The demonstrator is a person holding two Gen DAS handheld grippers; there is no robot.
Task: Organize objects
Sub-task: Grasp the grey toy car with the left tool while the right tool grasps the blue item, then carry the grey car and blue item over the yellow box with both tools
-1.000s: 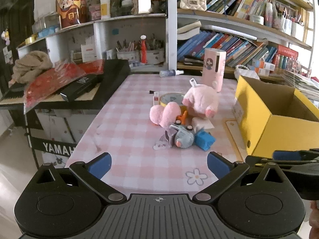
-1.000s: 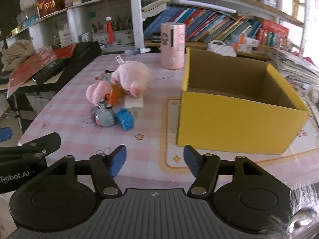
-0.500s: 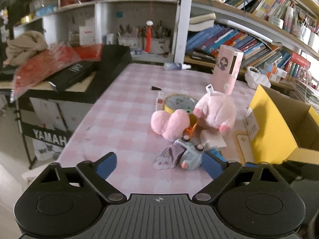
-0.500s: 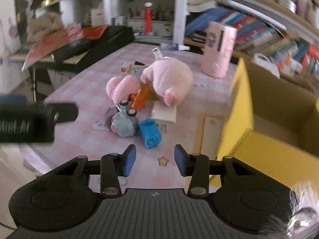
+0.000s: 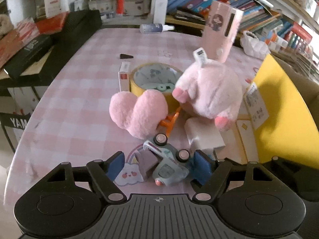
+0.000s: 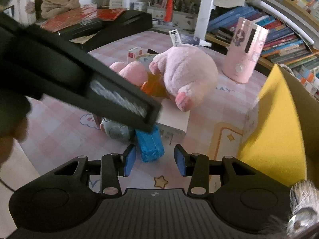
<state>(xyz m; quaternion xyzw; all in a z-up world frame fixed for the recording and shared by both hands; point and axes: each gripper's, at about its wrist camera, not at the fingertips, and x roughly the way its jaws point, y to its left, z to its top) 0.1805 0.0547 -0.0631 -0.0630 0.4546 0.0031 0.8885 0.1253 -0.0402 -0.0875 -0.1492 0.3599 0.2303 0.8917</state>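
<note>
Inside tape roll (image 5: 154,75): green rings; beside yellow box (image 5: 283,119).

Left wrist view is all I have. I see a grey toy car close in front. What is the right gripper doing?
Observer: The right gripper has just been closing. It is open around a blue block, and the pads do not touch it.
Operator: Where does this block lie?
Observer: On the table, beside the toy car.
Operator: What is behind it?
Observer: A white box, under the pink plush toy.
</note>
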